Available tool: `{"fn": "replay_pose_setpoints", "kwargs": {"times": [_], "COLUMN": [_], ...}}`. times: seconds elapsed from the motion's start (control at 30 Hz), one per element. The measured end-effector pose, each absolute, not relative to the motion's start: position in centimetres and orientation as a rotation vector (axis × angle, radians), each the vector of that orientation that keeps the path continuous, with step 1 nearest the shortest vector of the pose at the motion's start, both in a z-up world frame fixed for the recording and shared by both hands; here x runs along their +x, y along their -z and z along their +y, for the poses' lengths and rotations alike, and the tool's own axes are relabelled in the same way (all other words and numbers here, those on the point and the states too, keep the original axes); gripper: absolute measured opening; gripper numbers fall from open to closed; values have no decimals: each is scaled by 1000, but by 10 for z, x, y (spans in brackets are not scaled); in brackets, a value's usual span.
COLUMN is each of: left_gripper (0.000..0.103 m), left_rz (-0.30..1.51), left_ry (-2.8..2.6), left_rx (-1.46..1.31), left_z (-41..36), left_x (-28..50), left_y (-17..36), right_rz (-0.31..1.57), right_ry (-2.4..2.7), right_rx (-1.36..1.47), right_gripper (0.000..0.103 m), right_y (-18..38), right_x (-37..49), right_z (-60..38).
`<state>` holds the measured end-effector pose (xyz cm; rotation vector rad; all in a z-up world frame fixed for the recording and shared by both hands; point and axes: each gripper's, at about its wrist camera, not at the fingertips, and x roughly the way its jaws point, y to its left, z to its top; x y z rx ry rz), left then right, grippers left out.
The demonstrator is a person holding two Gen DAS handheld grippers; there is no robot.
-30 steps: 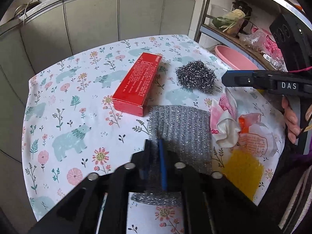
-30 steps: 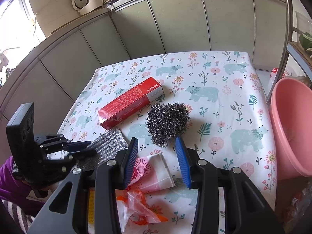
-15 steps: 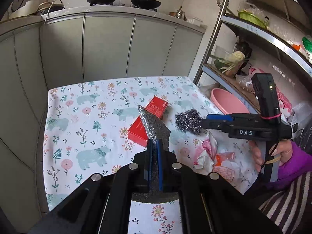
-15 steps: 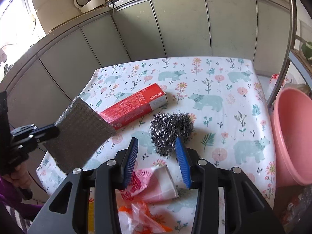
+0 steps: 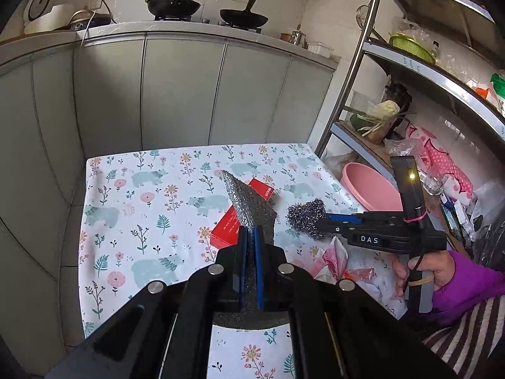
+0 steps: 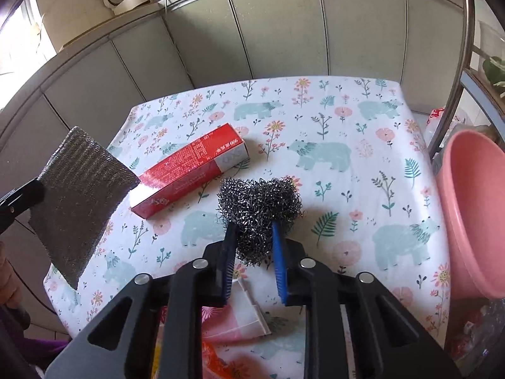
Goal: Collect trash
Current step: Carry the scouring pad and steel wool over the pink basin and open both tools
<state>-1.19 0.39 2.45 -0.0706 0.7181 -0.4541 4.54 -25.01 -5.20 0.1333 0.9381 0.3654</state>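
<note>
The left hand-held gripper (image 5: 249,243) hides the near end of the mesh pad (image 5: 249,202) it is clamped on; only the far end sticks up past the blue pads. In the right wrist view that gripper is cut off at the left edge, and the pad (image 6: 79,195) hangs in the air over the surface's corner. The wrappers (image 6: 240,315) near the person are mostly covered by the right hand-held gripper (image 6: 252,249), so their print cannot be read.

The surface (image 6: 347,120) wears a cloth with bears and flowers. On it lies a red box (image 6: 192,167), and just beside it a steel scourer (image 6: 262,202). Grey cabinets stand behind, with two pans (image 5: 243,15) on the stove above, a metal rack to the right and a pink basin (image 6: 473,208) beside the surface.

A second ago the pad lay flat on the cloth; now it is lifted clear. The right jaws, then wide over the wrappers, are closing with the scourer's near end between them, the pads already against it.
</note>
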Motion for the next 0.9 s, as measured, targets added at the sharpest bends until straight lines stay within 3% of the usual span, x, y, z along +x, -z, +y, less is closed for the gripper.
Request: {"fn": "replay_pose_setpoints", "kwargs": {"times": [0.5, 0.9], "left_gripper": [4, 4], "left_rz": [667, 630], "left_ry": [487, 620], "left_rx": [-64, -19], "left_z": [-39, -123], "left_x": [-1, 23], "left_y": [-46, -65], "right_rz": [817, 723], "right_ry": [-381, -176], "right_rx": [230, 356], "right_gripper": [21, 21], "right_y": [14, 1], "right_x": [11, -6], "right_z": [-291, -372]}}
